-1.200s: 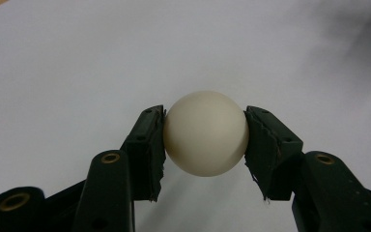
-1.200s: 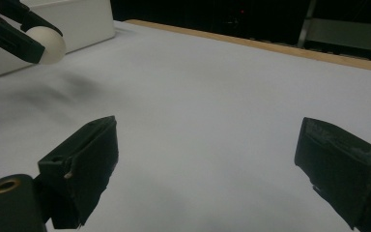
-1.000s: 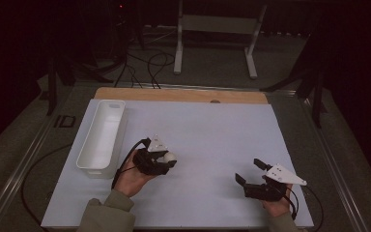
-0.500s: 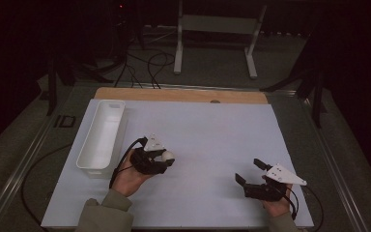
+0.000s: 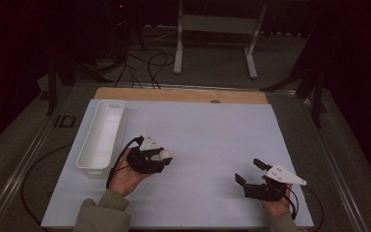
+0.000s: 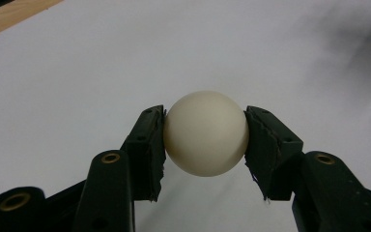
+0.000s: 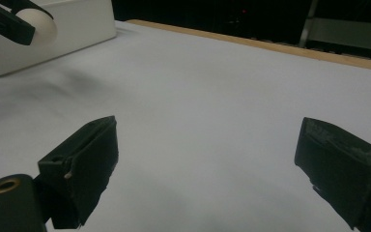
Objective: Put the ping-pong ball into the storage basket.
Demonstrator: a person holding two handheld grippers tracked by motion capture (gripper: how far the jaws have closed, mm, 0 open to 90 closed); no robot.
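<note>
I am holding the cream ball (image 6: 206,133) pinched between the pads of my left gripper (image 5: 160,157) just above the counter (image 5: 212,135), beside the white bin (image 5: 101,137), probably to drop it there, while my right gripper (image 5: 249,172) is waiting wide and empty.

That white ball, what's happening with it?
A person sits at a table with a gripper in each hand. The left gripper is shut on the white ball, pinching it from both sides, near the white bin. The right gripper is open with nothing between its jaws, over the white table cover.
</note>
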